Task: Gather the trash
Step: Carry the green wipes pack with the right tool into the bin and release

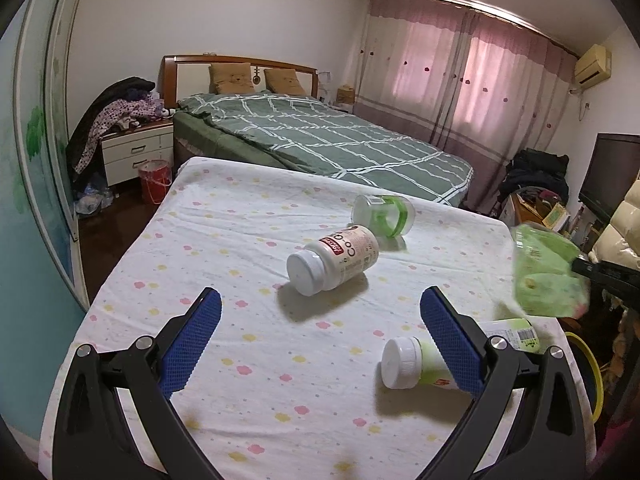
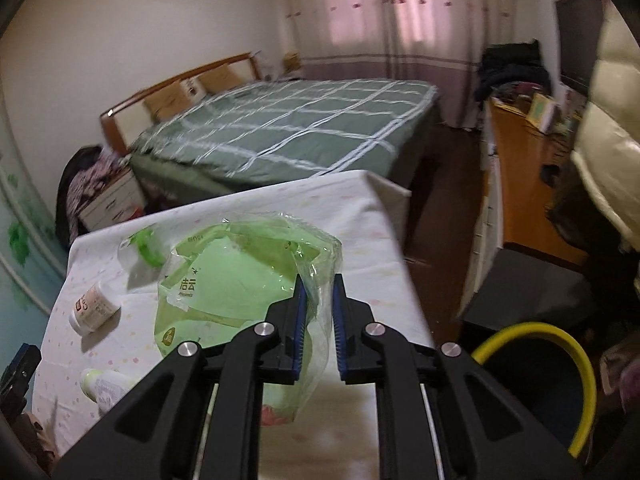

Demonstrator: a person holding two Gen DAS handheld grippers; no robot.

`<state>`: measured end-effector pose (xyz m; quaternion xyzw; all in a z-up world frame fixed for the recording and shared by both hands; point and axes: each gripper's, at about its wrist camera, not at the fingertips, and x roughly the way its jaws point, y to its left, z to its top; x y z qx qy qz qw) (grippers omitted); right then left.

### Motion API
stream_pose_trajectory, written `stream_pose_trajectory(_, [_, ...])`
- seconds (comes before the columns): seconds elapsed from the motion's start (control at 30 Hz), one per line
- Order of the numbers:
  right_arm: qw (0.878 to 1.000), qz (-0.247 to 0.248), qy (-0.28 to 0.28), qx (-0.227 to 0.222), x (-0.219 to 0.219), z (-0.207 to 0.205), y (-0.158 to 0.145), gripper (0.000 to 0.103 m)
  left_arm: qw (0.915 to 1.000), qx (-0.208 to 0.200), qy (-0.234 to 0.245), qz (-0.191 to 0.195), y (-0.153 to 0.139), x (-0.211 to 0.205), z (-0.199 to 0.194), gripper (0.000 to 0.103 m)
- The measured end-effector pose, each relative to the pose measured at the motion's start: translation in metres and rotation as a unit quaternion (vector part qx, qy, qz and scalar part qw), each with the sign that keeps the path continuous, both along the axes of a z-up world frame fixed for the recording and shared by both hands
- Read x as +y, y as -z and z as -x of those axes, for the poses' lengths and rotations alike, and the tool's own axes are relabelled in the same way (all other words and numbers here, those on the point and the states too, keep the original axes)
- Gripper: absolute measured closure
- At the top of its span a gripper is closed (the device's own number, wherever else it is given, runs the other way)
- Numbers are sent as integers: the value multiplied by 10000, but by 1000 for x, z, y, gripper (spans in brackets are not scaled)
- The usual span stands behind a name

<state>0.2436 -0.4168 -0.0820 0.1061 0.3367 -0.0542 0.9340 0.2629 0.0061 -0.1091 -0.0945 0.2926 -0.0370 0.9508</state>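
My right gripper [image 2: 319, 280] is shut on a crumpled green plastic wrapper [image 2: 240, 276], lifted above the right side of the table; the left wrist view shows the same wrapper [image 1: 548, 276] blurred at the right edge. My left gripper [image 1: 320, 294] is open low over the flowered tablecloth [image 1: 240, 220], holding nothing. A white pill bottle [image 1: 334, 258] lies on its side just beyond its fingertips. A clear container with a green band [image 1: 382, 210] lies farther back. A green-labelled bottle with a white cap [image 1: 404, 362] lies against the left gripper's right finger.
A bin with a yellow rim [image 2: 560, 344] stands on the floor right of the table. A green-quilted bed [image 1: 320, 140] lies behind the table, beside a nightstand [image 1: 136, 152] and a red bucket [image 1: 154, 180]. A cluttered desk [image 2: 520, 160] and a cream padded jacket [image 2: 608, 128] are at right.
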Motion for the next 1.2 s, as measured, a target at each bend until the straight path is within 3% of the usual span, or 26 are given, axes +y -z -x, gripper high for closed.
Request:
stream_pose_trajectory(0.27, [9955, 2, 944, 64, -61, 70, 10, 91, 9999, 6, 160, -15, 0, -8, 2, 5])
stream_pose_trajectory(0.6, [9790, -160, 2029, 145, -132, 139, 28, 91, 9994, -6, 268, -239, 3, -21, 3, 5])
stream_pose_trajectory(0.93, [9650, -91, 2582, 439, -164, 160, 60, 86, 9959, 12, 593, -686, 9, -51, 6, 5])
stream_pose_trajectory(1.07, [9643, -78, 2613, 427, -165, 160, 62, 70, 9926, 83, 912, -799, 11, -72, 11, 5])
stream_pose_trajectory(1.2, [9652, -100, 2589, 366, -164, 162, 62, 67, 9871, 65, 1160, -1103, 13, -94, 17, 5])
